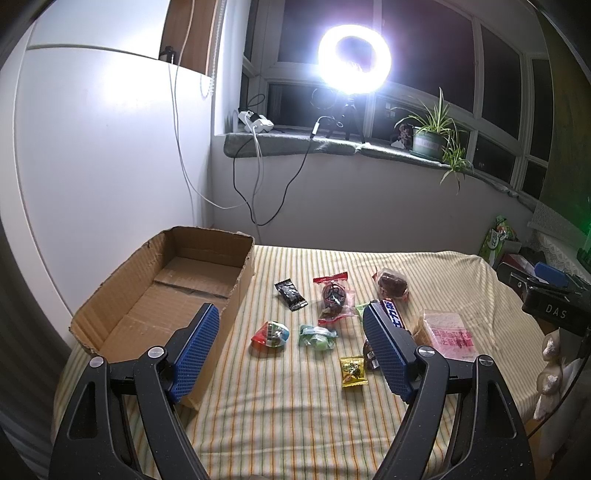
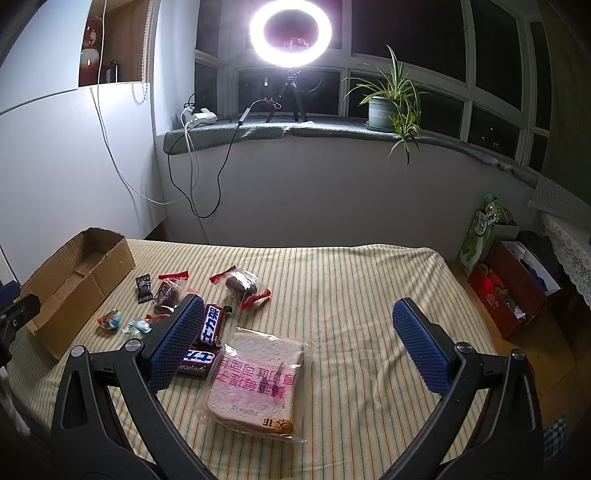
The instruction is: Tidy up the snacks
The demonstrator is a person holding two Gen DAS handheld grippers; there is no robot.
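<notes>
- Striped yellow cloth [image 2: 351,280] covers the work surface, which stands below a windowsill where a lit ring light [image 2: 291,31] and a potted plant [image 2: 386,107] sit.
- An open cardboard box [image 1: 162,291] with nothing inside rests at the left edge of the cloth.
- The left gripper [image 1: 290,336] hangs over the snacks with its blue pads spread wide, holding nothing.
- Between those pads lie a red-and-green candy [image 1: 271,334], a green wrapped sweet [image 1: 317,336] and a yellow packet [image 1: 354,371]; a black sachet [image 1: 291,294] lies farther back.
- The right gripper [image 2: 297,332] is likewise released, its pads apart above a bagged bread slice [image 2: 255,384].
- Just left of the bread lie two dark chocolate bars [image 2: 208,332], partly hidden by the left pad.
- A bagged brown cake [image 2: 242,284] sits behind them.
</notes>
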